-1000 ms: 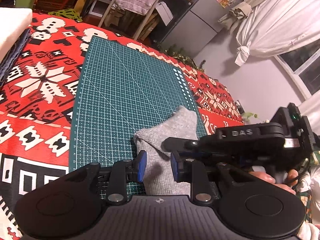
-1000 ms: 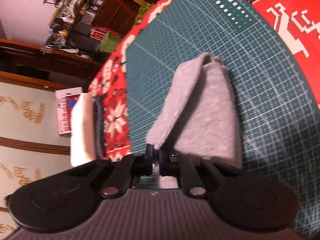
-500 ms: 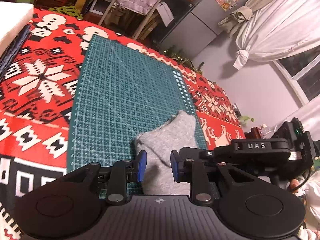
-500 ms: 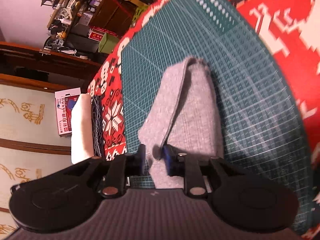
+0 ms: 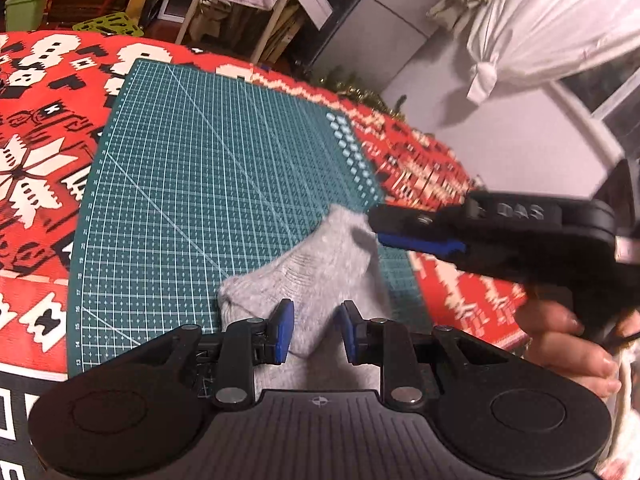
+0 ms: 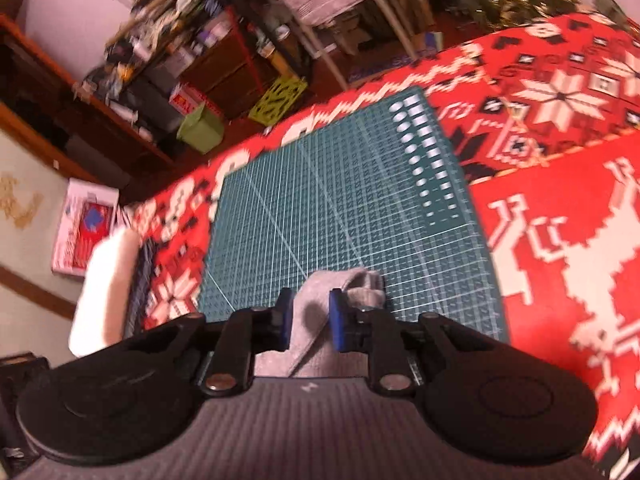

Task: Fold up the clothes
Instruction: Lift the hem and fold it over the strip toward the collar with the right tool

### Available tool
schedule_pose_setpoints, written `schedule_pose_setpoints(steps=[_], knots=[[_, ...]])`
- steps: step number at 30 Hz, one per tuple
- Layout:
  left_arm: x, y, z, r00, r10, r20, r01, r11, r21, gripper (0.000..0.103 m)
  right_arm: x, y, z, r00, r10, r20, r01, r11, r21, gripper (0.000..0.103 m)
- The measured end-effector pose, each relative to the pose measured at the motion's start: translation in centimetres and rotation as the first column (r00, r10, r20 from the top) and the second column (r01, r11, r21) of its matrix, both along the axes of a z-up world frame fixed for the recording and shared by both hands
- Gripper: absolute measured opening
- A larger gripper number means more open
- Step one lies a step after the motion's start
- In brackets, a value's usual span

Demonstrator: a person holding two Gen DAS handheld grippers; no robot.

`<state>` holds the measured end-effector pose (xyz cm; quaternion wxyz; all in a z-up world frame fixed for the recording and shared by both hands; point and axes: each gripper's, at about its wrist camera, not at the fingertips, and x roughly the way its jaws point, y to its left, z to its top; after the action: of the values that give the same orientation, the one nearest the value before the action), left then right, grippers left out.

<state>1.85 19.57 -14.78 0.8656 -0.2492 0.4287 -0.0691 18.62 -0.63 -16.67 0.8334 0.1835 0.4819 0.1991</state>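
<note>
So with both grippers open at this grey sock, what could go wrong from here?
1. The sock lies at the near right corner of the mat, close to the table edge; a nudge could push it off.
2. The left gripper is open, holding nothing, so the fold may spring apart.
3. The right gripper view is blurred, so it seems to be moving fast and could drag the cloth.

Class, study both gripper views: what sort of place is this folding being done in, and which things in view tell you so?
Most likely a lived-in home room, not a lab. A red patterned blanket covers the surface under the green cutting mat, tied white curtains hang by a window, and cluttered wooden shelves stand behind.
</note>
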Motion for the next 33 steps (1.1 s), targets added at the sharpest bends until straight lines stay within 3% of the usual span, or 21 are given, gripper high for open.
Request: schedule_pose_setpoints(steps=[3, 7, 12, 15, 20, 25, 26, 33], knots=[[-0.2, -0.1, -0.1, 1.0, -0.002, 0.004, 0.002, 1.0, 0.02, 0.024, 0.7, 0.9, -1.6, 1.0, 0.027, 0.001, -0.027, 0.997, -0.076, 0.01], [-0.5, 0.0, -0.1, 1.0, -0.004, 0.002, 0.004, 1.0, 0.019, 0.024, 1.0, -0.3, -1.7, 1.0, 0.007, 0.001, -0.007, 0.999, -0.054, 0.007], [-1.4, 0.5, 0.7, 1.0, 0.022, 0.007, -0.022, 1.0, 0.011, 0.023, 0.5, -2.4, -1.0, 0.998, -0.062, 0.02, 0.063, 0.995, -0.083, 0.013], [-2.2, 1.1, 1.6, 0.999, 0.04, 0.036, -0.04, 0.999, -0.012, 0.024, -0.1, -3.6, -0.4, 0.997, -0.075, 0.022, 0.075, 0.997, -0.03, 0.013], [-2.9, 1.2, 2.4, 0.997, 0.017, 0.074, -0.012, 0.997, -0.079, 0.024, -1.2, -2.4, 0.0, 0.999, -0.013, 0.03, 0.012, 1.0, 0.013, 0.013], [-2.9, -0.8, 1.3, 0.998, -0.05, 0.025, 0.05, 0.999, -0.016, 0.024, -0.6, -1.6, -2.5, 1.0, -0.025, -0.019, 0.023, 0.998, -0.061, 0.013], [-3.1, -0.9, 1.1, 0.998, -0.055, 0.017, 0.055, 0.998, -0.007, 0.024, -0.5, -1.8, -2.6, 0.999, -0.036, -0.024, 0.034, 0.997, -0.063, 0.018], [-4.1, -0.9, 1.3, 0.998, -0.054, 0.043, 0.055, 0.998, -0.028, 0.024, -3.6, -1.8, 0.5, 0.999, 0.012, 0.033, -0.012, 1.0, -0.003, 0.018]])
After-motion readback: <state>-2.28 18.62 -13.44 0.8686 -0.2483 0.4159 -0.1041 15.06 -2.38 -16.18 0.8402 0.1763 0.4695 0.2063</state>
